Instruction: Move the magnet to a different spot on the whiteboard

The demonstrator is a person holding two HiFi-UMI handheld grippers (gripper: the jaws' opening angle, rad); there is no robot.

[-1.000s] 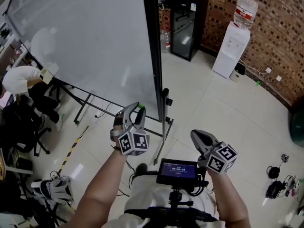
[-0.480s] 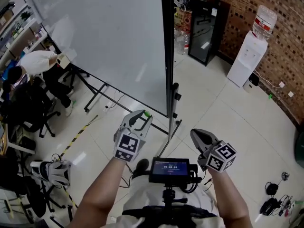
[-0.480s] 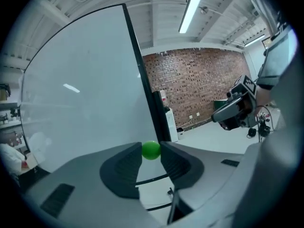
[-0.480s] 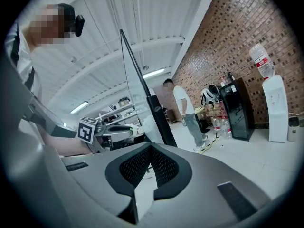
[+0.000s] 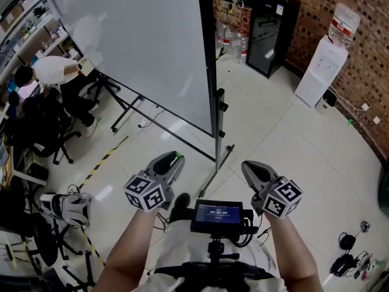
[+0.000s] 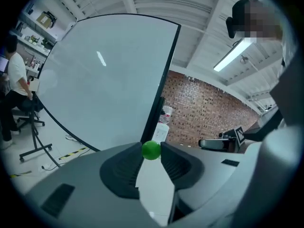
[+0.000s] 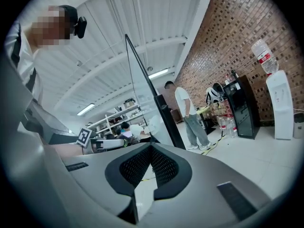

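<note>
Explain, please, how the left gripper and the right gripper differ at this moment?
The left gripper pinches a small green magnet at its jaw tips; the right gripper has its jaws together on nothing. The left gripper faces the whiteboard broadside; the right gripper sees it nearly edge-on. Both have the same grey body.

The whiteboard (image 5: 134, 47) stands ahead of the left gripper (image 5: 175, 158), with the magnet (image 6: 151, 150) between its jaws. A person (image 5: 51, 72) sits at the whiteboard's left end; right of it, cabinet (image 5: 270, 23) and dispenser (image 5: 325, 72) stand against the wall (image 5: 364, 53).
</note>
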